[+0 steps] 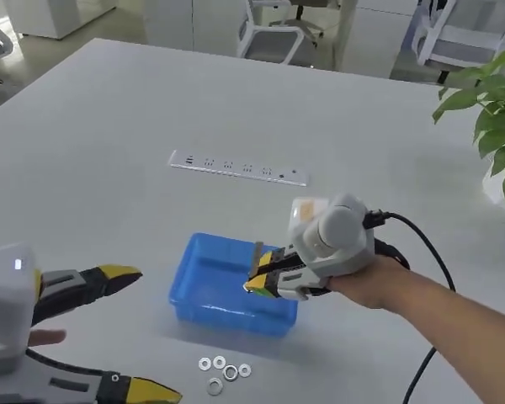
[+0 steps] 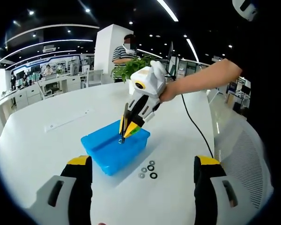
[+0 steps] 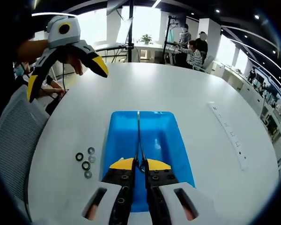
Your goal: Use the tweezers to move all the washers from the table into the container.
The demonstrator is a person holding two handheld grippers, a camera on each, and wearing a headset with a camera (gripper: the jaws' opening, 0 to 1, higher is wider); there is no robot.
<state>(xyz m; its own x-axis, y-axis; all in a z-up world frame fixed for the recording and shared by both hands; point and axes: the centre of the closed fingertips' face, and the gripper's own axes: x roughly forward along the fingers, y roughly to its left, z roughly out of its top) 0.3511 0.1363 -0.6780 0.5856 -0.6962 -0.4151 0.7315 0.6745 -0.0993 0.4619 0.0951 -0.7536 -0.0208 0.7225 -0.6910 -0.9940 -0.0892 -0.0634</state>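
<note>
1. Head view, nearest you: your left tongs (image 1: pixel 158 333) stand wide apart and empty, low over the table (image 1: pixel 84 151).
2. Just beyond them, five washers (image 1: pixel 223 370) lie loose on the table in a tight cluster. They are just in front of the container (image 1: pixel 227 313) and outside it.
3. Expect the washers to be light, stiff, thin and slick. Lying flat on that smooth top, they will probably skate away if you nudge them.
4. The surest hold is likely across the ring, with one tweezer tip through the hole and the other outside the rim. Take an outer washer first, since the cluster leaves little room between them.
5. Your right tongs (image 1: pixel 254 286) are clamped on the tweezers (image 1: pixel 257 251), whose tips point down inside the container. In the left gripper view a small ring seems to sit at the tip, but it is too small to be sure.
6. The tweezers look thin and springy, so squeeze gently or a washer may flick out.
7. Farther back lies a white power strip (image 1: pixel 236 167), and a plant (image 1: pixel 492 109) stands at the far right. No brand, label or writing can be read on anything.
</note>
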